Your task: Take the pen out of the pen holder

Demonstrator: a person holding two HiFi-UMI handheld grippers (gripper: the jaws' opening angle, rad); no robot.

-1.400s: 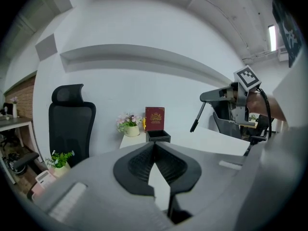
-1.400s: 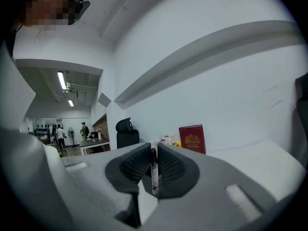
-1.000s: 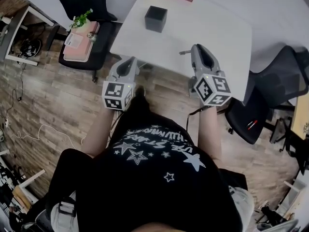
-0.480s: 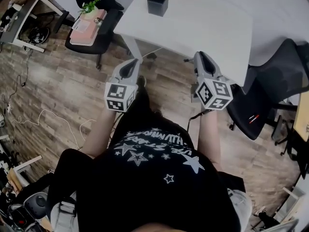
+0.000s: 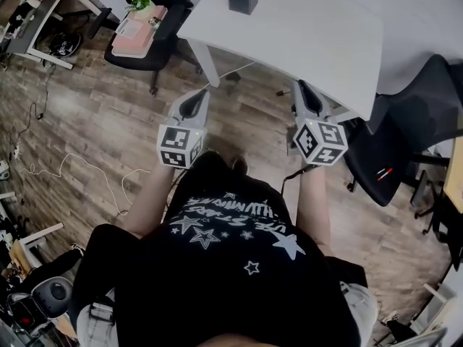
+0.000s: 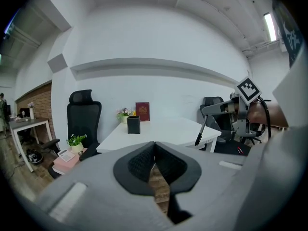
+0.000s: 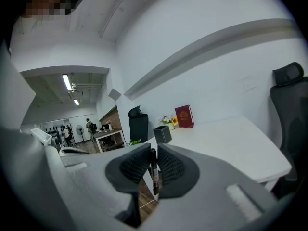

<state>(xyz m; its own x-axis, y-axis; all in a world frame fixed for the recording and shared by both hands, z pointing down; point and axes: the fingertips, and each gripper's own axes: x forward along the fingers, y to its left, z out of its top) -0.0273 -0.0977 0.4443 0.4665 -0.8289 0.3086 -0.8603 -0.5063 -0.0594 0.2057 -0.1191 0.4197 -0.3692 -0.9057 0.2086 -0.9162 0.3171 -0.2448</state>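
R claw [image 7: 154,150] is clenched on the slim dark pen [image 7: 153,174]. It grips near one end, w/ the barrel hanging down below the pads, a hold that suits drawing a pen straight up from a holder. The black square pen holder [image 7: 162,134] stands on the white table [image 5: 304,42], well ahead of that claw & slightly left, apart from the pen. L claw [image 6: 154,147] is clenched on nothing and held beside the other, prob. just idle since one claw suffices. Judging by this, the pen's out, so the task looks done.
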